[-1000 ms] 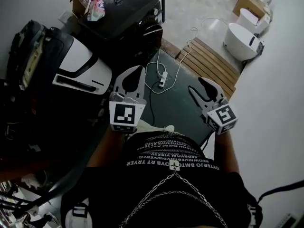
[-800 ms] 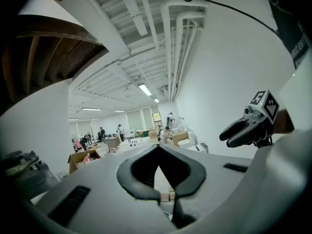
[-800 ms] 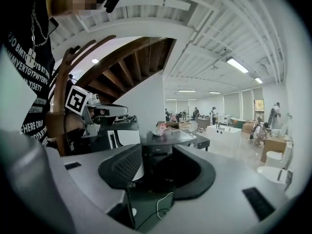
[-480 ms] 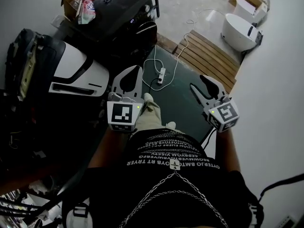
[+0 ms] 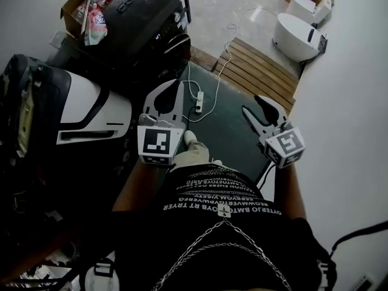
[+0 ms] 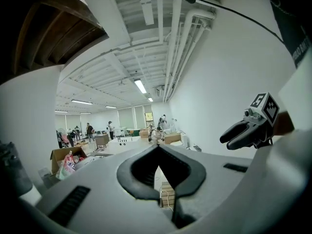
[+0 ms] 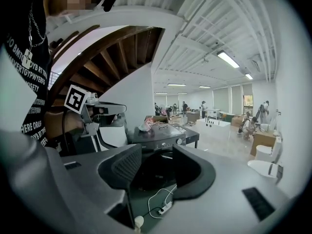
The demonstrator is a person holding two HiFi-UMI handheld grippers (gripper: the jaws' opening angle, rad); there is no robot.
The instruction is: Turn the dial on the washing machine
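Both tongs hung in the air ahead of the person! The left tongs were pressed together at the tips, nothing in them. The right tongs stood spread, empty too. The black box-shaped washing machine sat well apart from both, up at eleven o'clock in the head view. Its small round silver dial went untouched. A white power strip lay on the dark green floor mat between the tongs, and pale wooden slatted decking showed at one o'clock.
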